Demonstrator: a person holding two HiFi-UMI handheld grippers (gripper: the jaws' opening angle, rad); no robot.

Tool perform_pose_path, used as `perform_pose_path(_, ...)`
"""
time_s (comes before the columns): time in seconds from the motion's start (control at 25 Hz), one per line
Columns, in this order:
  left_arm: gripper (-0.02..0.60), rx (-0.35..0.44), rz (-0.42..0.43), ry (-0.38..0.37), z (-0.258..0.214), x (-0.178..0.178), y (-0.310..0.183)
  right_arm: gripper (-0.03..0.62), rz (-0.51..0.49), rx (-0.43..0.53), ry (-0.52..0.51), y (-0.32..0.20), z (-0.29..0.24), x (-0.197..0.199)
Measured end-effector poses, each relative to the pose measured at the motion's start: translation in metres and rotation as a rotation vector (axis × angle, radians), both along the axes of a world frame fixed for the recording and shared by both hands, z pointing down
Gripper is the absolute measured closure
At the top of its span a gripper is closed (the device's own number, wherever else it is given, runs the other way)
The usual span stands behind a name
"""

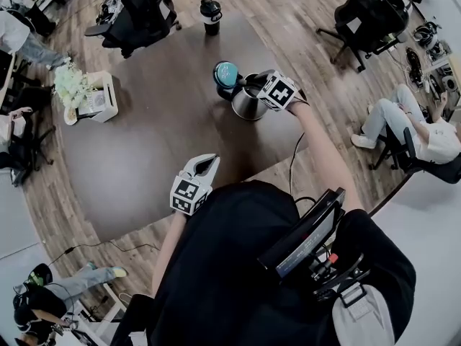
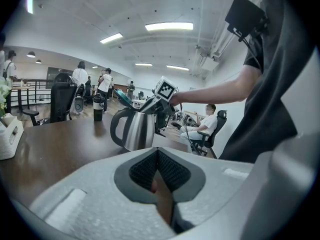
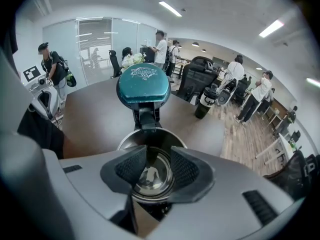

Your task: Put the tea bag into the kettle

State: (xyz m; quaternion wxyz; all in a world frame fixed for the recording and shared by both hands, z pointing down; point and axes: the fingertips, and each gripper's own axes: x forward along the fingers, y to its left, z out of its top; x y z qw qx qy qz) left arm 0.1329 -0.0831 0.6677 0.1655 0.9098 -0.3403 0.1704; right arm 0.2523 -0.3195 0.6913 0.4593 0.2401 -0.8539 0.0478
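Over the lidless-open kettle (image 1: pixel 248 101), upper centre

Right gripper (image 3: pixel 157 156) half spread, holding nothing, tilted down for the drop; pale tea bag (image 3: pixel 148 176), likely, on the bottom; left gripper (image 2: pixel 157 154) closed, empty, parked clear below

Kettle (image 1: pixel 248 103): brushed steel body, black handle (image 2: pixel 113 129), teal lid (image 1: pixel 225 73). Table (image 1: pixel 144 143): dark brown. Floor (image 1: pixel 302 20): brown wood planks. Left claw (image 1: pixel 205 163) and right claw (image 3: pixel 152 159): pale grey shells, black ribbed pads (image 3: pixel 131 166). Marker cubes (image 1: pixel 278 90): black-and-white squares. Bottle (image 1: pixel 210 14): black.
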Motion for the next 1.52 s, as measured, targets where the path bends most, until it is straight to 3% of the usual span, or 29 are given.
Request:
perform_pose_path(0.2,0.581,-0.045,0.036,0.024,0.009,0.012,0.031,0.436,0.096,0.116,-0.112,0.02,-0.01,0.015)
perform_pose_path(0.44,0.58,-0.038,0.024,0.003,0.015,-0.003,0.026,0.441,0.25,0.233,-0.425,0.025,-0.064,0.001)
perform_pose_path(0.6,0.58,-0.046,0.021,-0.001,0.016,-0.007,0.032,0.576,0.218,0.293,-0.715,0.057,-0.124,-0.022)
perform_pose_path(0.8,0.58,-0.039,0.02,0.002,0.003,-0.026,0.036,0.586,0.165,0.216,-0.944,0.119,-0.16,-0.061)
perform_pose_path(1.08,0.58,-0.024,-0.109,-0.01,-0.013,-0.115,0.059,0.588,0.113,0.016,-1.077,0.183,-0.14,-0.178)
perform_pose_path(1.32,0.58,-0.034,-0.227,0.009,-0.013,-0.194,0.079,0.589,0.033,-0.075,-1.025,0.233,-0.123,-0.273)
perform_pose_path(1.52,0.58,-0.032,-0.265,0.04,-0.01,-0.252,0.102,0.589,-0.043,-0.119,-0.982,0.281,-0.117,-0.341)
